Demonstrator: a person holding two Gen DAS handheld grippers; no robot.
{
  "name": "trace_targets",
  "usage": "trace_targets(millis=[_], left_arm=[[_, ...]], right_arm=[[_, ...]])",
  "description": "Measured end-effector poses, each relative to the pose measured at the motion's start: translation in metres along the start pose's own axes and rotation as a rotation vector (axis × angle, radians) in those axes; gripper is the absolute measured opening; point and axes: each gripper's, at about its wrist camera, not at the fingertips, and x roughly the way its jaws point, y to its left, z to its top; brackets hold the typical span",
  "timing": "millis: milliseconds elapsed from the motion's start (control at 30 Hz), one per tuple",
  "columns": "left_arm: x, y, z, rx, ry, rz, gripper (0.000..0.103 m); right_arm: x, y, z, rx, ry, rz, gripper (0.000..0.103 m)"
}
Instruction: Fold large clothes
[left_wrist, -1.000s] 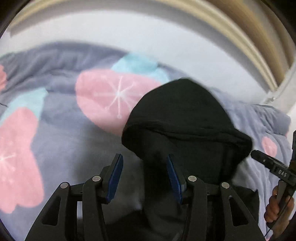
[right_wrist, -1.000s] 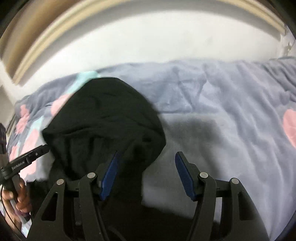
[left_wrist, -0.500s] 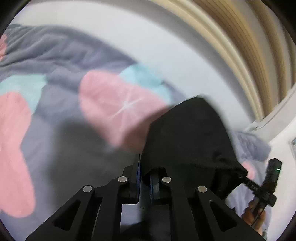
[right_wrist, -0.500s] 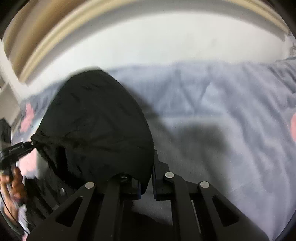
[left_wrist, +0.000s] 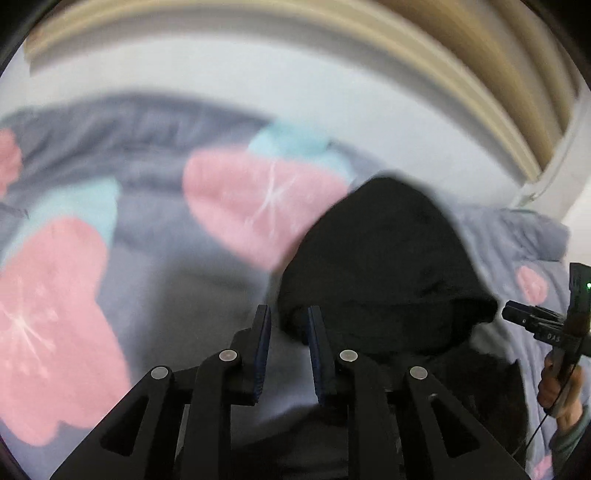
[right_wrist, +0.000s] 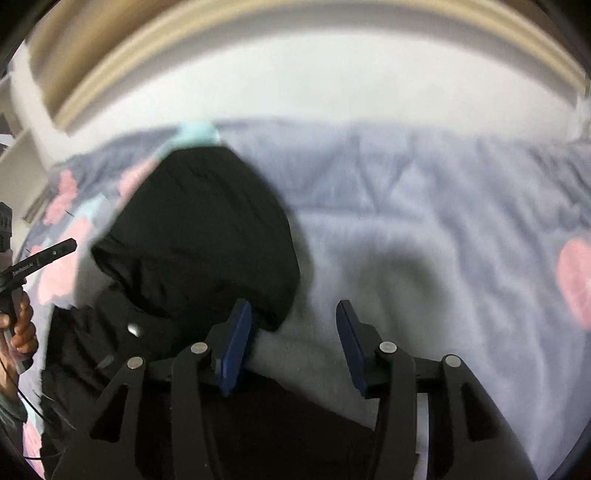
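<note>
Your left gripper (left_wrist: 287, 325) has jaws parted a little, nothing pinched, hood edge of the black hoodie (left_wrist: 384, 266) just ahead on the grey blanket (left_wrist: 177, 280). Right gripper (right_wrist: 293, 325) gapes wide beside the hood w/ nothing held. Risk: close now & you grab blanket too, dragging both

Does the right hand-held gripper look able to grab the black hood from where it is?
Probably yes. The right hand-held gripper is open, and the black hood lies flat on the blanket just beyond its left finger, with nothing between them. A small shift to the left should put the hood's edge between the fingers.
</note>
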Motion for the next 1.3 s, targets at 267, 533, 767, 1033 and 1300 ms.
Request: trace_targets(millis=[267, 533, 767, 1033, 1300], left_arm=[[0.053, -0.073, 0.04, 0.126, 0.086, -0.12, 0.036], [0.128, -0.047, -0.014, 0.067, 0.29, -0.184, 0.034], [0.078, -0.066, -0.003, 0.177, 0.16, -0.163, 0.034], [0.05, -0.036, 0.039, 0.107, 0.04, -0.144, 0.077], [0.127, 0.033, 0.037, -0.247, 0.238, -0.377, 0.076]], right_arm=[[0.038, 0.052, 0.053, -0.059, -0.003, 0.011, 0.051], [0.119, 0.038, -0.006, -0.069, 0.175, 0.033, 0.047], [0.07, 0.024, 0.01, -0.04, 0.107, 0.112, 0.051], [0.044, -0.016, 0.021, 0.036, 0.019, 0.12, 0.067], [0.115, -0.028, 0.034, 0.118, 0.149, 0.152, 0.067]])
